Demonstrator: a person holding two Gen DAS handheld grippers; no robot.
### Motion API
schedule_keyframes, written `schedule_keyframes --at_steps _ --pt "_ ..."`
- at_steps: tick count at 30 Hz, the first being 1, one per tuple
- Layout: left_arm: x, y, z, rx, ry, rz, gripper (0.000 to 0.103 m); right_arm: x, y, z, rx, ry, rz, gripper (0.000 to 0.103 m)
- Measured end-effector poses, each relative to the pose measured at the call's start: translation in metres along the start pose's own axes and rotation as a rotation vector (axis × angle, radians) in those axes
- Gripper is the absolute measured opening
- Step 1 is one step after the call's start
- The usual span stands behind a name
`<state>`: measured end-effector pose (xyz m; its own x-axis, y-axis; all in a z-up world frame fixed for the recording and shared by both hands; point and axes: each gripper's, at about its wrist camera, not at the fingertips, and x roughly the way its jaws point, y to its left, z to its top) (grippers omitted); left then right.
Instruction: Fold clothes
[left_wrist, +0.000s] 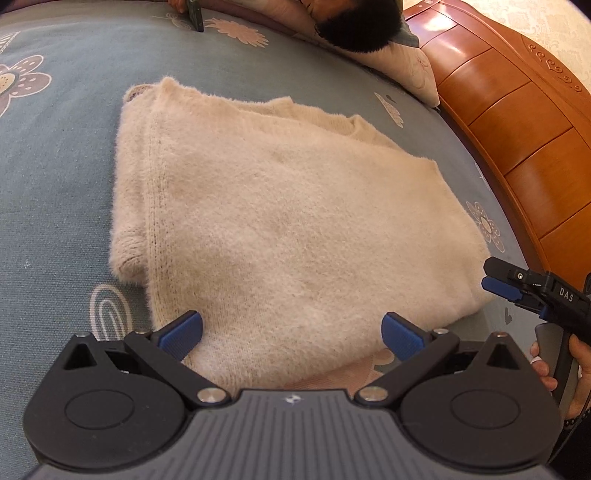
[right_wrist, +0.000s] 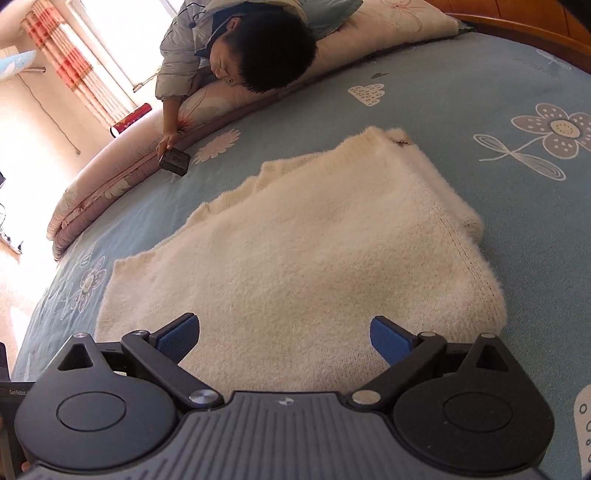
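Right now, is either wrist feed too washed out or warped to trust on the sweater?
Left wrist: the sweater is evenly lit and sharp, with glare only on the wooden bed frame and strong fisheye bending of the bed. Right wrist: the window is blown out and the top left hazy, but the sweater stays clear.

White letters "DAS" stand on the black body of the right gripper (left_wrist: 496, 282) — nothing else reads whole; "GenRobot" at the right view's edge is cut off.
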<state>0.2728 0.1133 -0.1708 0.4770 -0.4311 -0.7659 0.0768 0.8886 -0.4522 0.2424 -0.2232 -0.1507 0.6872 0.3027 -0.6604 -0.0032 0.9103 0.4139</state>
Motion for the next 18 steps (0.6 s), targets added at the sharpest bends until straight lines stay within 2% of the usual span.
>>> schedule_keyframes --at_steps 2,6,8,10,12,18 --pt "0.000 0.001 0.000 -0.006 -0.001 -0.005 0.102 0.000 -0.001 0.004 -0.037 -0.013 -0.046 0.101" --pt "0.000 0.002 0.001 -0.012 -0.001 -0.010 0.102 0.006 -0.043 0.005 0.064 0.006 -0.137 0.101" --pt "-0.001 0.002 0.001 -0.015 -0.003 -0.009 0.102 0.002 -0.059 0.001 0.153 -0.005 -0.090 0.100" --pt "-0.003 0.001 0.001 -0.024 -0.007 -0.005 0.102 -0.007 -0.056 -0.001 0.184 -0.036 -0.078 0.101" --pt "-0.008 -0.002 0.002 -0.026 -0.016 0.001 0.102 -0.013 -0.045 -0.003 0.175 -0.047 -0.066 0.101" --pt "-0.021 -0.009 0.003 0.023 -0.045 0.085 0.102 -0.004 0.009 -0.006 0.056 0.004 0.066 0.101"
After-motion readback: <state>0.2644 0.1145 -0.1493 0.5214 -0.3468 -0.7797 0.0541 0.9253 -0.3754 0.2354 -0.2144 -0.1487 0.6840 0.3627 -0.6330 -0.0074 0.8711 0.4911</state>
